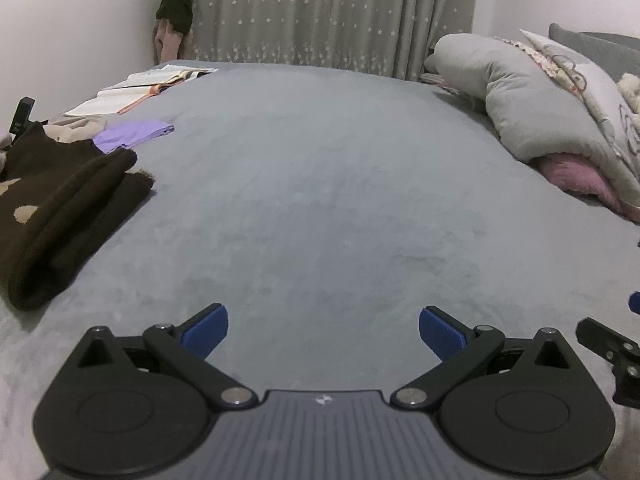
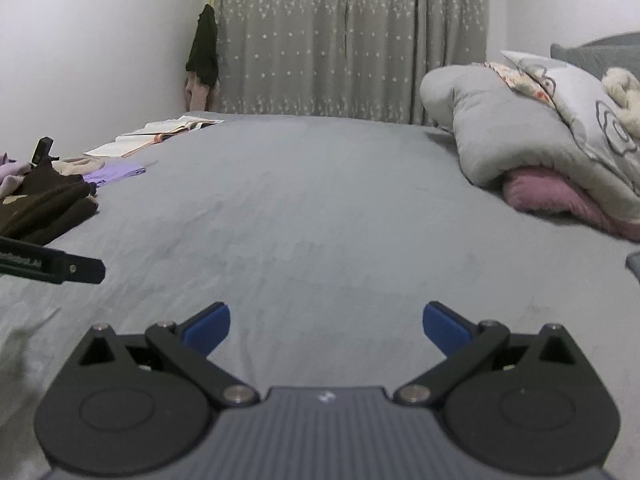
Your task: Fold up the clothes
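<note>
Grey plush bedding (image 1: 320,184) filled both wrist views as I held the left gripper (image 1: 323,334) and the right gripper (image 2: 326,330) low over the bed, each with its blue pads spread wide and nothing between them. At ten o'clock in the left view lay the brown dotted garment (image 1: 60,216), doubled over on itself; beyond it lay the lilac garment (image 1: 132,134), and a beige garment (image 1: 80,124) sat bunched beside that. Whether the brown piece was a finished fold or a heap waiting its turn, I could not judge from this moment, since the middle of the bed lay bare either way. Any good fold there would call for the cloth spread flat on the open grey centre, both pads biting matching edges so the layers met squarely. Around the work, open books (image 1: 140,90) lay at eleven o'clock near the wall, piled pillows (image 1: 532,96) and a pink blanket (image 1: 576,176) crowded two o'clock, and the starred curtain (image 1: 332,12) hung at twelve o'clock. Nothing stood between the grippers and the clothes.
</note>
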`<state>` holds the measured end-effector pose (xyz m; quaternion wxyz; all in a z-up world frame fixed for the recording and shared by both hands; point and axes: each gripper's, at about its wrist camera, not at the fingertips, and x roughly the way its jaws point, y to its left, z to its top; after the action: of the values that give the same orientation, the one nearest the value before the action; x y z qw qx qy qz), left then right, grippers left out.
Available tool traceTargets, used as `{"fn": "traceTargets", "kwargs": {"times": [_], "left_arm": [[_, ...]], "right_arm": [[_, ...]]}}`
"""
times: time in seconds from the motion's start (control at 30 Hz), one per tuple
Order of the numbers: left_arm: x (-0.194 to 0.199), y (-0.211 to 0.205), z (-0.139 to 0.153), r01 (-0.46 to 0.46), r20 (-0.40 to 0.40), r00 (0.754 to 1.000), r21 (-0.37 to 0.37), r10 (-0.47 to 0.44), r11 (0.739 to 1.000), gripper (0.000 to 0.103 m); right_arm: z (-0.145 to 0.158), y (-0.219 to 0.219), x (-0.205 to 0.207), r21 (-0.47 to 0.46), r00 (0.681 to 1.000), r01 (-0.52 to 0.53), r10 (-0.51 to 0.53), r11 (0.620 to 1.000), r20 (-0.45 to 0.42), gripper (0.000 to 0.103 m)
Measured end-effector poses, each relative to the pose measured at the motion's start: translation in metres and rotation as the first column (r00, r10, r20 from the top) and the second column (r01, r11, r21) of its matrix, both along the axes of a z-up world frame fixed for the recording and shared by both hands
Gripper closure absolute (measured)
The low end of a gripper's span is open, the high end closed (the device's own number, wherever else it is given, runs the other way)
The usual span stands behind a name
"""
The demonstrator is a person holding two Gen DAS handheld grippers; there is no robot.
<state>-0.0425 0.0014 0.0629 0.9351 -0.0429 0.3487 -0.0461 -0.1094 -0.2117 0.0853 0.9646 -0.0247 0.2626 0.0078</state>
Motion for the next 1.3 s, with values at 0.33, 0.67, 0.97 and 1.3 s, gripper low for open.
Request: {"fn": "traceTargets", "kwargs": {"times": [0.33,0.67,0.97,1.3], "left_arm": [[0.024,-0.022,-0.010,0.029,0.060,0.998,0.058,-0.032,0.998,0.001],[0.034,-0.021,-0.028,0.051,0.092,0.994,0.054,-0.056,0.997,0.001],[0.033,-0.033,-0.049,0.077,0.057,0.995,0.090,-0.083,0.993,0.001],[0.033,-0.035,-0.058,0.074,0.051,0.996,0.092,-0.079,0.993,0.000]], "right_arm": [[-0.006,-0.019,-0.005,0.035,0.992,0.120,-0.121,0.992,0.046,0.000],[-0.013,-0.049,0.001,0.039,0.976,0.207,-0.209,0.977,0.061,0.000],[-0.030,-0.059,0.009,0.004,0.975,0.219,-0.219,0.976,0.048,0.000],[-0.051,-0.067,0.026,0.031,0.968,0.247,-0.246,0.968,-0.049,0.000]]}}
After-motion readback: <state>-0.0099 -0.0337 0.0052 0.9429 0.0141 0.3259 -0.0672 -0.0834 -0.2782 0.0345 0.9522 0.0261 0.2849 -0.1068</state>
